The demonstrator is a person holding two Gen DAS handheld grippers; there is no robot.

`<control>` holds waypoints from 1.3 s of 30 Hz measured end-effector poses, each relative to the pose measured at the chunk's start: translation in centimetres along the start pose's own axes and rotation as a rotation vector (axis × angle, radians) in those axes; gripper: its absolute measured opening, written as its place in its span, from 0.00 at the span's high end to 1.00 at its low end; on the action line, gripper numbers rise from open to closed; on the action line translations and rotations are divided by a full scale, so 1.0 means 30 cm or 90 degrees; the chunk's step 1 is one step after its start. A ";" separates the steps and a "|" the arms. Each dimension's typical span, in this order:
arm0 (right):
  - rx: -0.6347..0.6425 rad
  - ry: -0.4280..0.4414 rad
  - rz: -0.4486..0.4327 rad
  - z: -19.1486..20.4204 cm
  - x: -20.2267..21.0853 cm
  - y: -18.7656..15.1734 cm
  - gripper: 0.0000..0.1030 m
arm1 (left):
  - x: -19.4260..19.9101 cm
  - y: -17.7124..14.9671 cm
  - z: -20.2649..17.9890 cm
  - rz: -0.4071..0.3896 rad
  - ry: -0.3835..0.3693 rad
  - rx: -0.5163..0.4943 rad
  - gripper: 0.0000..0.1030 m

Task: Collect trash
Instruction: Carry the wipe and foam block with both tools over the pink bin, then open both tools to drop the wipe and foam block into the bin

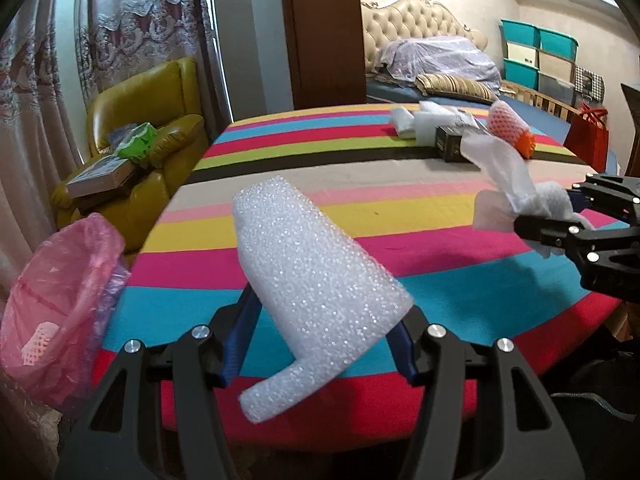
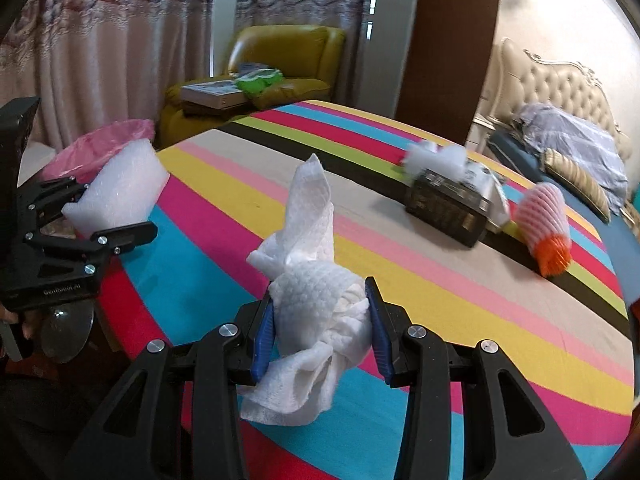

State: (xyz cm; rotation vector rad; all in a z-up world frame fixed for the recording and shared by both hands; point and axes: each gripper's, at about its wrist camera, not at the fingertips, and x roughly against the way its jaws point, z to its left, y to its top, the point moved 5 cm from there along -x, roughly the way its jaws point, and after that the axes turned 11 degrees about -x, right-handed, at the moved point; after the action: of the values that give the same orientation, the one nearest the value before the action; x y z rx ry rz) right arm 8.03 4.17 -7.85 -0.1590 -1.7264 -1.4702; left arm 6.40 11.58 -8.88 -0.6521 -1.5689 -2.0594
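A white foam piece (image 1: 316, 292) is clamped in the left tongs (image 1: 320, 344) above the near edge of the striped counter (image 1: 360, 184), its long axis slanting up and away to the left. A crumpled paper towel (image 2: 316, 304) is pinched in the right tongs (image 2: 322, 328), its loose end pointing up.

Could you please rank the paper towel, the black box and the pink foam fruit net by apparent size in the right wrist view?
1. paper towel, though nearness inflates it
2. black box
3. pink foam fruit net
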 end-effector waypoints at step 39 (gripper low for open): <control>0.150 0.206 0.035 0.726 -0.276 0.439 0.61 | 0.240 -0.198 0.844 0.047 0.183 0.183 0.44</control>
State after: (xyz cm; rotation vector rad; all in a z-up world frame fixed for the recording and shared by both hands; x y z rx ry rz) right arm 9.97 30.29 -2.41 0.1475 -1.5984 -1.1682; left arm -0.64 36.94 -2.90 -0.2905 -1.5998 -1.7382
